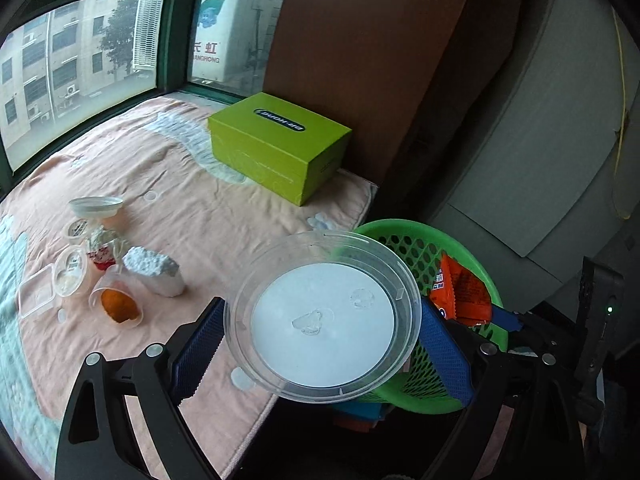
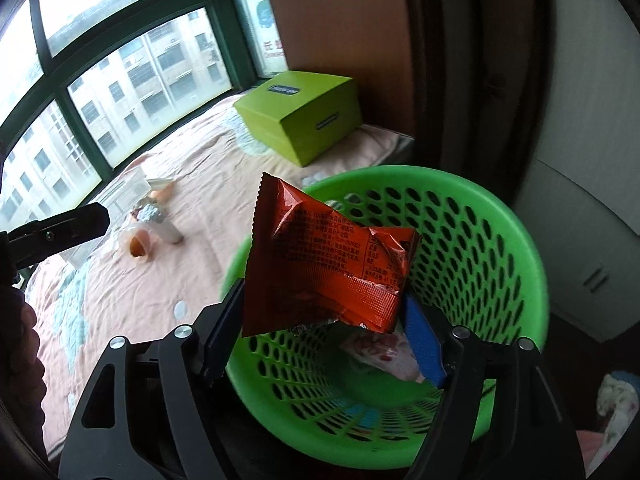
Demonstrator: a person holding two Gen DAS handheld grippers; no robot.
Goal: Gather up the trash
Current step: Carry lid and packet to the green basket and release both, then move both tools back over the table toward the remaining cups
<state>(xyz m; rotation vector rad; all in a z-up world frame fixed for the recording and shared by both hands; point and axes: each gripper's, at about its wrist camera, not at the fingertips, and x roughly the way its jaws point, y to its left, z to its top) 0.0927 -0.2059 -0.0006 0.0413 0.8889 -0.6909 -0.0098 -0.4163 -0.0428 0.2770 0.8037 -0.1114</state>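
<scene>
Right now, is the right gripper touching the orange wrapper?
Touching. The right wrist view shows the orange wrapper pinched between the right gripper fingers, above the green basket.

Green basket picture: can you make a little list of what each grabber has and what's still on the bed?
left gripper: shut on clear plastic lid
right gripper: shut on orange snack wrapper, above green basket
in basket: a pink wrapper
on bed: cup with orange stuff, small tubs, lime green box
</scene>
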